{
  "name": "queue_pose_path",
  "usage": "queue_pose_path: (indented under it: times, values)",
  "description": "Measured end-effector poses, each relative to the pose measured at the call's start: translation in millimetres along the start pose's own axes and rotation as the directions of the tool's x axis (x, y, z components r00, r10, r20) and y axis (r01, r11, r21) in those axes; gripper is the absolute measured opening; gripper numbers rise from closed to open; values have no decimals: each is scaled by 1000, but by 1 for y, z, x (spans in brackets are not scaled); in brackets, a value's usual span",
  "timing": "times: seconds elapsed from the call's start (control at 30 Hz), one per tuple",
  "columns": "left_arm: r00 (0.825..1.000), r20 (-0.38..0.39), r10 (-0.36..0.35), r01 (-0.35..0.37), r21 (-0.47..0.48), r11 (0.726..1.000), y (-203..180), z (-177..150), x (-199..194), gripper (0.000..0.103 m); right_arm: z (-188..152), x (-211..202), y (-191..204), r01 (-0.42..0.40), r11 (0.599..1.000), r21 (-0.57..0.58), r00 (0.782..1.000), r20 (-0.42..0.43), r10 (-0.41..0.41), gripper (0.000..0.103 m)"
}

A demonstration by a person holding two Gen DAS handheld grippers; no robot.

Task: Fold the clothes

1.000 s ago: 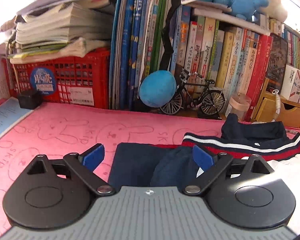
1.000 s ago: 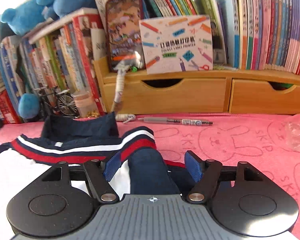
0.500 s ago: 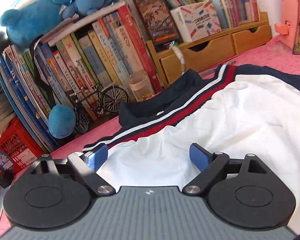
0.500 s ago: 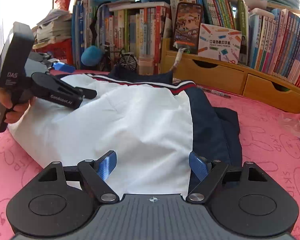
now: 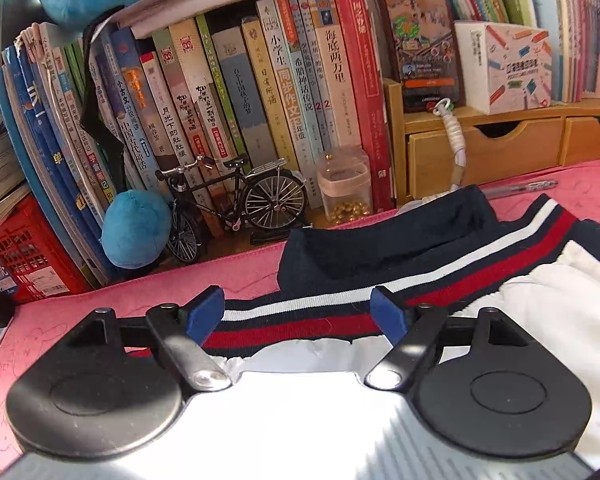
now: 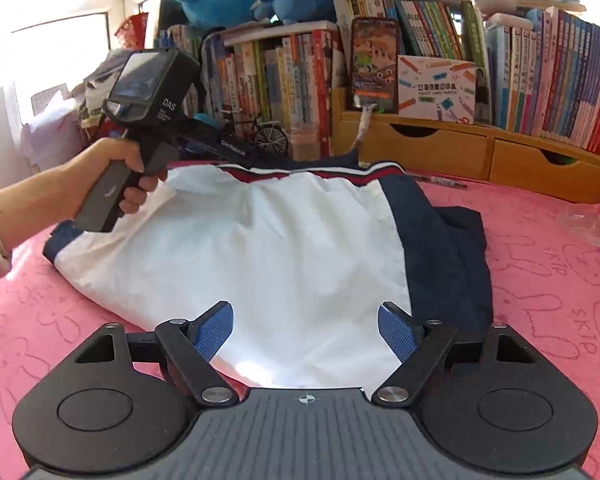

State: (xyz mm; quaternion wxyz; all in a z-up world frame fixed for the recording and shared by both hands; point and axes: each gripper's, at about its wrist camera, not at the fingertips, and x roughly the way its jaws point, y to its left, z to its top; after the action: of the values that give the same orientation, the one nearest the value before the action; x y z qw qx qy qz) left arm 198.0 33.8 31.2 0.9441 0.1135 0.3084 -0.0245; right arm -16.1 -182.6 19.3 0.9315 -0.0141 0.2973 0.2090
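Now the left gripper (image 5: pixel 298 314) has its fingers (image 5: pixel 204 314) wide apart and holding nothing; between them lies the striped hem band (image 5: pixel 292 320) of the jacket (image 6: pixel 260 248), navy, white and red. Just beyond these fingers the navy collar (image 5: pixel 380 240) points to the books (image 5: pixel 260 92) and the toy bicycle (image 5: pixel 236 204). The jacket rests on the pink bench mat (image 6: pixel 540 280), partly folded, with a navy sleeve (image 6: pixel 452 256) lying along its right edge. Its long axis seems to run from the right gripper (image 6: pixel 306 332) away to the collar. The right gripper also has its fingers (image 6: pixel 216 330) open and empty, above the near white edge.

In my judgement, the risk is a shallow grasp: the white cloth is smooth and layered, so fingers closing on only the top layer would pull the fold apart. Also, uneven lifting by the two hands could make the sleeve slide out.
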Motion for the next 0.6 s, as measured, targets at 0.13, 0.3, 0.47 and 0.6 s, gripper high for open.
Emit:
queue_pose_path:
  times: [0.13,0.3,0.47,0.6]
  values:
    - [994,105,-21,23,-13,1000,35,-41,-75,93,23,25,34,-107,994,-29,993,41,108,49]
    - [996,22,81,-80,-47,996,74,-113,-109,93,20,63,58,-155,988,-23,988,-11,155,45]
    - [976,-60,211,-215,-66,974,107,-150,-99,95,-1,53,5,57,998,27,997,-54,-56,45]
    - [972,-64,226,-231,-90,969,123,-156,-103,97,-16,11,-69,269,961,60,963,-54,-266,27]
